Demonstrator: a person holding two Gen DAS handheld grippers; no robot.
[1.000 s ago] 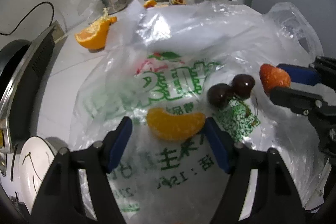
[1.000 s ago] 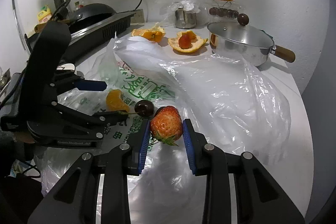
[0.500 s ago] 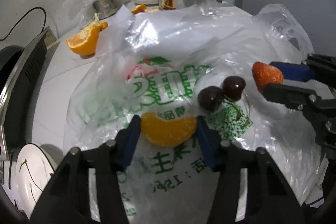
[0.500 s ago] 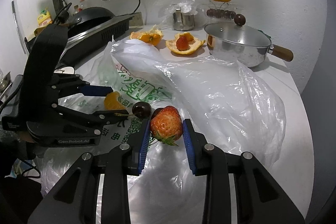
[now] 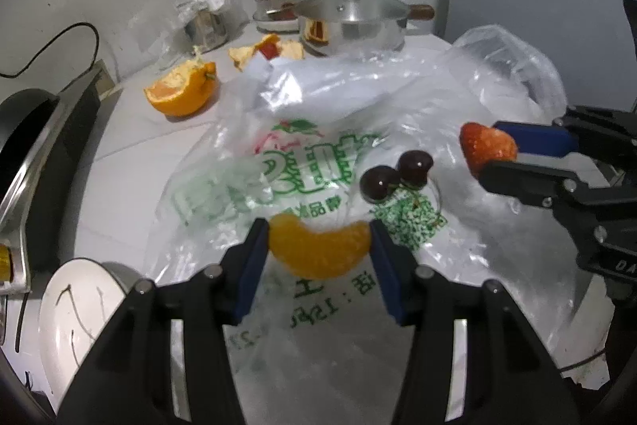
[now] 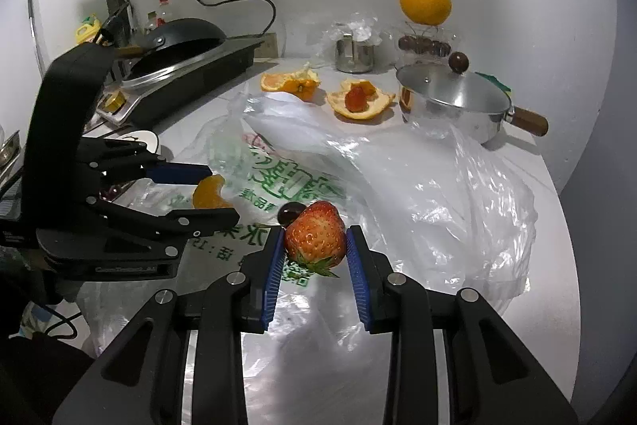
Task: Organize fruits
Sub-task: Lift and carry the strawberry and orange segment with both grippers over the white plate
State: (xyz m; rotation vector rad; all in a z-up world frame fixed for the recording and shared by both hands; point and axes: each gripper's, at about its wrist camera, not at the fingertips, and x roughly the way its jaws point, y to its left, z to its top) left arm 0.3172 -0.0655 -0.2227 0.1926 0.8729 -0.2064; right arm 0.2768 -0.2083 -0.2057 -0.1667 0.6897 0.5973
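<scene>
Ahead of both grippers the crumpled plastic bag [image 6: 418, 186] covers most of the counter [image 6: 557, 245], its rumpled heap rising between them and the lidded pot [image 6: 454, 98] at the back. Two cherries [image 5: 396, 174] lie on the bag just beyond the left gripper [image 5: 318, 257]. To its left stands the black cooker [image 5: 36, 162]. Bare counter stays open right of the right gripper [image 6: 314, 245].

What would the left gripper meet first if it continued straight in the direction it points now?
Probably the printed plastic bag spread on the counter. The left gripper, shut on an orange segment, points downward at it. The two cherries lie slightly right of that line; depth is unclear.
</scene>
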